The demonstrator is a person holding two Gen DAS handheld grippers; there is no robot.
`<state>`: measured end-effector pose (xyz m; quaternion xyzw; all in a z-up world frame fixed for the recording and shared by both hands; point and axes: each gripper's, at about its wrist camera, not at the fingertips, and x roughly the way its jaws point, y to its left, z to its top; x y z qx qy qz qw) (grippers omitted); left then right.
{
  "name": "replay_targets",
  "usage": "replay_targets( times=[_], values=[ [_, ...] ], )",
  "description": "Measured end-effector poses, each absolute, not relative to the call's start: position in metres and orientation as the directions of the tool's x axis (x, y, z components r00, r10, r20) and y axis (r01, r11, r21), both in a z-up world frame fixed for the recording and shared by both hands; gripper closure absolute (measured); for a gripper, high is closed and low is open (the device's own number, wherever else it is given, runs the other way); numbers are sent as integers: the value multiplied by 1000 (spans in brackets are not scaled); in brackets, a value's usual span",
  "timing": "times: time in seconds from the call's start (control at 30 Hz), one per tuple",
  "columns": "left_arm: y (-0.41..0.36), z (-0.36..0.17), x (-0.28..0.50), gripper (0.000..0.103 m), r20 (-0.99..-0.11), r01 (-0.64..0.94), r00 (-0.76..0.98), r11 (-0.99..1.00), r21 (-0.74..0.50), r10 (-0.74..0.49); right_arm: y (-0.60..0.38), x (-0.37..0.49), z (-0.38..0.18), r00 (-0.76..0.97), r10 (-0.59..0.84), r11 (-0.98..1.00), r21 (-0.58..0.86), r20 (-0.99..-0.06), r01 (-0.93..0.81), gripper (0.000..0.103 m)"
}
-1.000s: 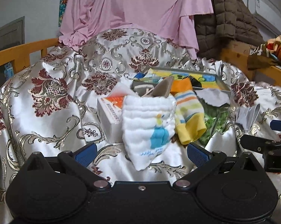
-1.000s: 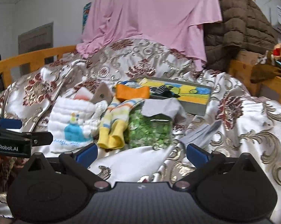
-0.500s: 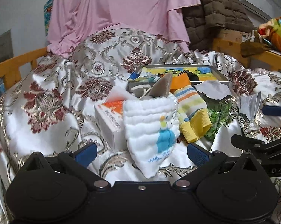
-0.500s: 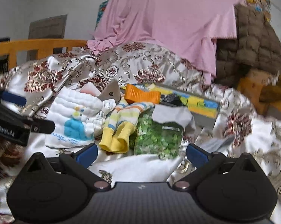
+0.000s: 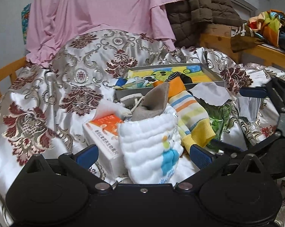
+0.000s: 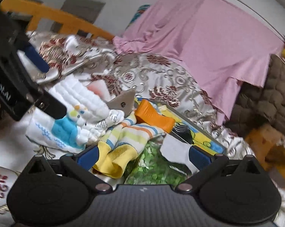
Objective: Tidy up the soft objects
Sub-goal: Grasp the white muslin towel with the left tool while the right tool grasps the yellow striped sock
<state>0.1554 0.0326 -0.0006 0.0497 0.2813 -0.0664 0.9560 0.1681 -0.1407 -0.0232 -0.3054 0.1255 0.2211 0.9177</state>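
Note:
A heap of soft things lies on the satin bedspread. A white quilted cloth with a blue cartoon [image 5: 153, 145] [image 6: 76, 113] sits at the front. Beside it lie striped socks with yellow cuffs [image 5: 191, 117] [image 6: 123, 141], a grey-brown drawstring pouch [image 5: 152, 102] and a bag of green bits [image 6: 153, 168] [image 5: 220, 117]. My left gripper [image 5: 142, 154] is open, its jaws either side of the white cloth. My right gripper [image 6: 142, 156] is open over the yellow cuffs and the green bag.
A grey tray [image 5: 211, 72] with a yellow cartoon cloth stands behind the heap. An orange and white box [image 5: 102, 132] lies left of the white cloth. Pink fabric [image 5: 97, 13] and a brown quilted jacket [image 5: 203, 9] hang behind. Wooden rails [image 6: 53, 17] edge the bed.
Both grippers have moved forward, closer to the heap. The right gripper has tilted and swung left toward the socks. Both stay open.

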Motion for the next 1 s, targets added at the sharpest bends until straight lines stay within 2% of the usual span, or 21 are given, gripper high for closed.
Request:
replay_targets(
  times=[0.37, 0.6, 0.67, 0.73, 0.83, 0.9, 1.0],
  values=[
    [38, 5, 192, 1, -607, 279, 765, 960, 7, -218, -103, 205, -48, 842, 357, 587, -603, -406, -540, 1],
    [39, 1, 211, 9, -656, 294, 716, 955, -28, -240, -96, 217, -61, 838, 336, 559, -625, -430, -545, 3],
    [39, -2, 214, 16, -668, 298, 704, 954, -31, -242, -94, 220, -65, 849, 318, 563, -636, -422, -527, 6],
    [37, -3, 217, 21, -684, 294, 690, 955, -32, -236, -93, 221, -68, 847, 321, 552, -642, -424, -531, 15],
    [34, -4, 217, 28, -690, 292, 687, 956, -23, -227, -92, 217, -74, 853, 319, 538, -662, -413, -522, 19],
    [32, -4, 216, 44, -686, 289, 694, 957, -13, -219, -91, 216, -76, 858, 317, 527, -677, -405, -514, 22],
    [29, -4, 215, 51, -685, 298, 695, 955, 0, -217, -92, 217, -75, 865, 310, 529, -684, -396, -503, 26]
  ],
)
